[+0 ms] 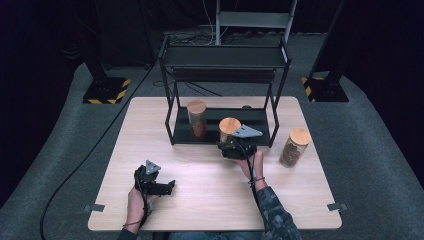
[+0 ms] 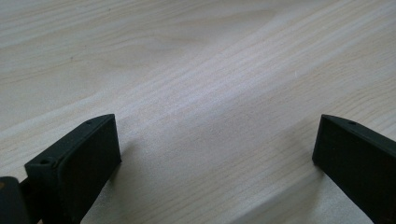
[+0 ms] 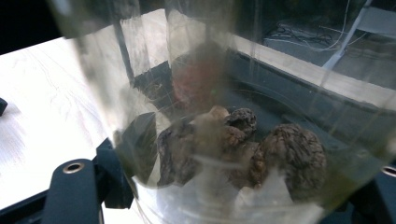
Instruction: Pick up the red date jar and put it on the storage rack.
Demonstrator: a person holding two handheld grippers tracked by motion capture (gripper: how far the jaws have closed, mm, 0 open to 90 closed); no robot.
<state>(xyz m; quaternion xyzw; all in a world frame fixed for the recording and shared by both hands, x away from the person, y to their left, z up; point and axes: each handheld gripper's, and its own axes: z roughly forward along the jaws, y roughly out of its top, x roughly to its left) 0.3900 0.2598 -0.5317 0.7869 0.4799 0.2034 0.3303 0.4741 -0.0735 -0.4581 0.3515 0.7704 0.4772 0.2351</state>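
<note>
the right gripper (image 1: 235,146) has its fingers clenched on a glass jar (image 3: 224,140) with a wooden lid (image 1: 230,124), at the front edge of the black rack (image 1: 222,55) on the worktop (image 1: 200,200). inside the jar lie dark wrinkled pieces (image 3: 289,154). the left gripper (image 1: 159,187) rests low over the bare worktop, its fingers (image 2: 79,163) released and wide apart.

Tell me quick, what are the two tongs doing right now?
Left tongs: open, nothing between them, over the bare table.
Right tongs: closed on a clear jar with a wooden lid and brown lumps inside.
</note>
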